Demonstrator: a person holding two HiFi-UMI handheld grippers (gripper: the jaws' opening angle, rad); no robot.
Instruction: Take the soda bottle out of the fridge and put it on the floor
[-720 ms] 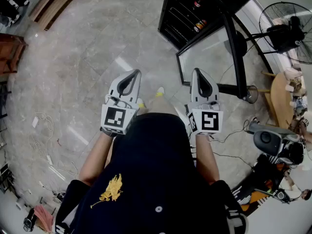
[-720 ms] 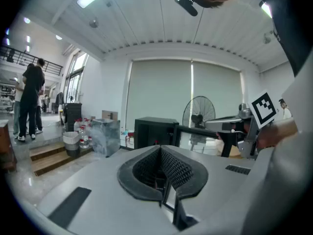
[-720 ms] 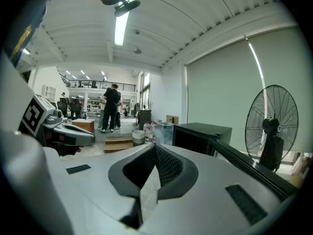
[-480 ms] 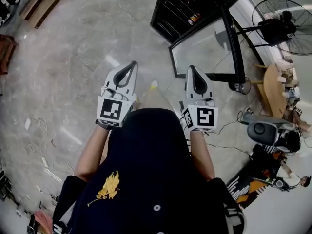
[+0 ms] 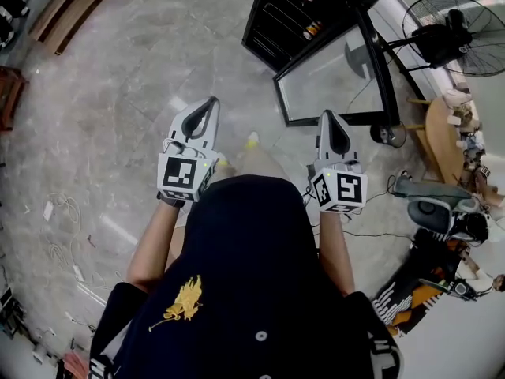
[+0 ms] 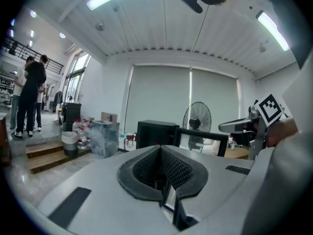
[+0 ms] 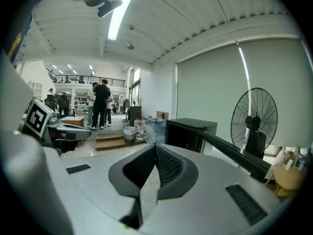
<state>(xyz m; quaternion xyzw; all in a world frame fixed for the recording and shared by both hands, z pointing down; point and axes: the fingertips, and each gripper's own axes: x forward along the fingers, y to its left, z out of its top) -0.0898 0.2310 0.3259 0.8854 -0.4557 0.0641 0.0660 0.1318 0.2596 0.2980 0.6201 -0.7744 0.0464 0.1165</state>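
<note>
While you stand well back from the fridge, almost none of the task is done. Your left gripper [image 5: 211, 103] has its jaws pressed together on nothing, and your right gripper [image 5: 330, 117] is closed and empty too; both are held out over the floor [image 5: 118, 93] in front of your chest. Past the right one, the glass door [image 5: 331, 73] already stands swung open, so as far as I can judge only the opening step is behind you. Walking up, reaching in, gripping, lifting out and setting down are all yet to come. The soda bottle [image 5: 313, 28] sits, I take it, on a shelf inside the dark fridge [image 5: 280, 18], well apart from both grippers. Your own torso hides your legs and the floor nearest you. The cabinet is cut off at the upper edge of the head view and its inside is dim. The bottles there are too small to tell which one is the soda. From the gripper views the shelves show only as a black opening with a reddish speck.
</note>
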